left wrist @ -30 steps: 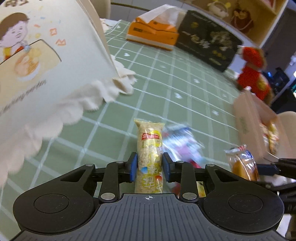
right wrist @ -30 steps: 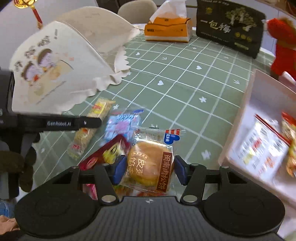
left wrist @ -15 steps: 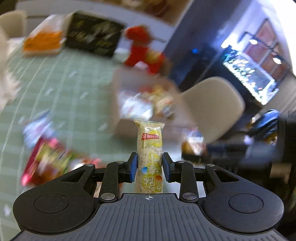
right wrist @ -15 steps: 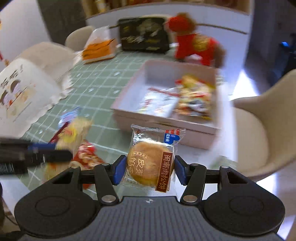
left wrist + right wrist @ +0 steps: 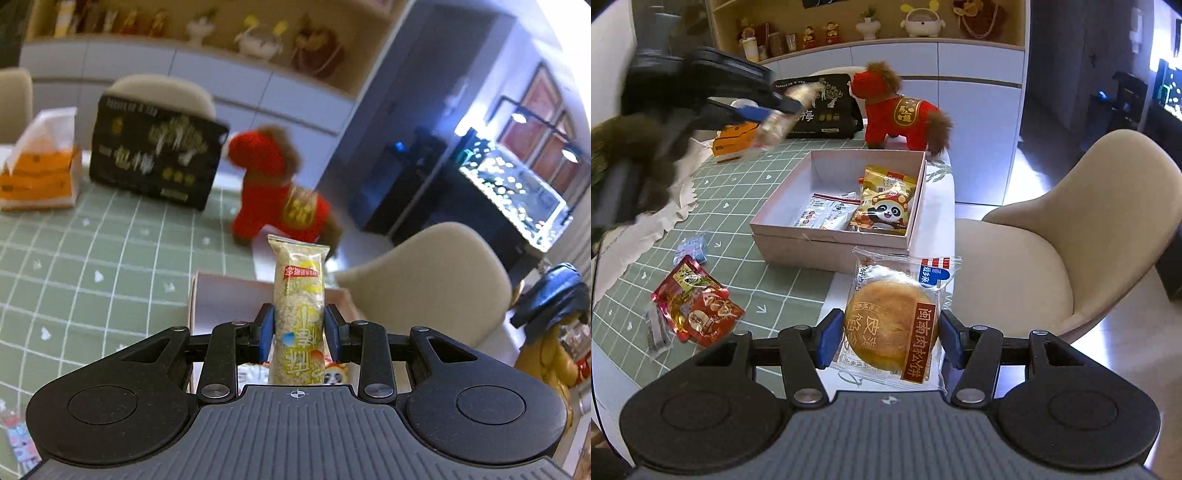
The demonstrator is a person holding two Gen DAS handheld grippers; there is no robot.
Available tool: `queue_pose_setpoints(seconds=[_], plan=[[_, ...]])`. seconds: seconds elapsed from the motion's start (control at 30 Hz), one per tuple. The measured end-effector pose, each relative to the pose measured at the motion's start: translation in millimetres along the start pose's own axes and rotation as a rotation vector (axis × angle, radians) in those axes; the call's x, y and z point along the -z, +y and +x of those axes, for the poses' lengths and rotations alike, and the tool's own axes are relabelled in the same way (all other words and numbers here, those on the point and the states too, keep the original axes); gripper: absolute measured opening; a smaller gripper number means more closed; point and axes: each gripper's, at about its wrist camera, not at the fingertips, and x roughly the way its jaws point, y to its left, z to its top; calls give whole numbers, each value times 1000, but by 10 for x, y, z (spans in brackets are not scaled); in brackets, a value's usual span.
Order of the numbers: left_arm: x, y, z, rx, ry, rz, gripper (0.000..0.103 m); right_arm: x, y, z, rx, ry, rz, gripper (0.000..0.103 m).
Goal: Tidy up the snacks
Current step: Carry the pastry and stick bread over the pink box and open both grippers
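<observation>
Carrying: two wrapped snacks toward one open box, a gripper on each.
Desk (image 5: 783, 291): green checked cloth; holds everything below, largest first.
Chair (image 5: 1067, 236): cream, pulled up at the desk's right edge, beside the box.
Box (image 5: 798, 236): pale, lid off, near the desk's right edge; a panda pack (image 5: 886, 206) and a flat white sachet (image 5: 827, 214) already lie inside, with bare floor left along its far and left sides.
Plush horse (image 5: 901, 110): red, standing just behind the box.
Left gripper (image 5: 298, 332): fingers pinching a slim rice bar (image 5: 299, 295) at mid-length, its long axis pointing straight ahead out of the fingers; in the right wrist view it hangs, blurred, above and to the left of the box's far corner.
Right gripper (image 5: 888, 339): fingers (image 5: 827, 339) clamped on the two sides of a round pastry pack (image 5: 894, 321), held flat; the box lies directly ahead, its near wall just past the pack's far edge.
Loose snacks: a red pack (image 5: 698, 306) and a small blue pack (image 5: 692, 245) lie on the cloth left of the box, well apart from either gripper.
Judgement: both loads look ready to drop in; the right gripper needs only a short push forward, and the bar would best go in along the empty left side.
</observation>
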Motion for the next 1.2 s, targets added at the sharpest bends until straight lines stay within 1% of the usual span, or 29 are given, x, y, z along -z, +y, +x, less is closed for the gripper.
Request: queue_pose_setpoints(seconds=[0.1,0.17,0.23,0.3,0.37,0.43,0.47,0.53,0.6,0.7,0.73,0.83,0.9,0.93,0.97,1.03,1.1,1.2], plan=[[60,80,-87,17,-29,-18,33,-59,-21,-14,-3,-11,-5,56],[103,109,-234,41,-44,-21,33,-138,-35,-1,-18,-13,12,56],[161,142,-391,43,-49,-13,33,-284,-36,15,-42,-25,22,56],[268,200,-574,42,-48,-27,33,-498,11,-3,-53,-65,5,56],[452,299,-759,44,-40,-62,33,-803,80,-25,-76,-117,-21,56],[721,427,-910,34,-1,-97,33,-1137,149,9,-124,-146,-35,56],[835,484,-947,23,19,-112,33,-1330,188,67,-152,-147,-36,56],[1108,636,-1041,-15,62,-154,33,-1649,274,264,-181,-129,-28,56],[1348,814,-1123,-57,100,-210,33,-1906,429,595,-166,-90,-32,56],[1642,1124,-1298,-118,116,-305,33,-2118,624,1223,-146,4,-17,56],[1714,1203,-1364,-139,116,-323,33,-2125,668,1379,-146,19,-15,56],[1843,1471,-1578,-210,115,-367,33,-2080,778,1780,-90,68,3,56],[1867,1635,-1705,-254,107,-392,33,-2045,828,1910,-92,87,9,57],[1877,1723,-1751,-276,106,-407,33,-2013,850,1925,-90,85,4,60],[1893,1796,-1797,-297,106,-422,33,-1986,882,1923,-83,80,-7,64],[1921,1919,-1805,-328,115,-454,33,-1917,942,1847,-71,67,-29,64],[1957,1988,-1793,-327,123,-473,33,-1809,999,1696,-111,59,-58,64],[1959,1980,-1669,-293,141,-483,33,-1583,1117,1452,-187,79,-123,73]])
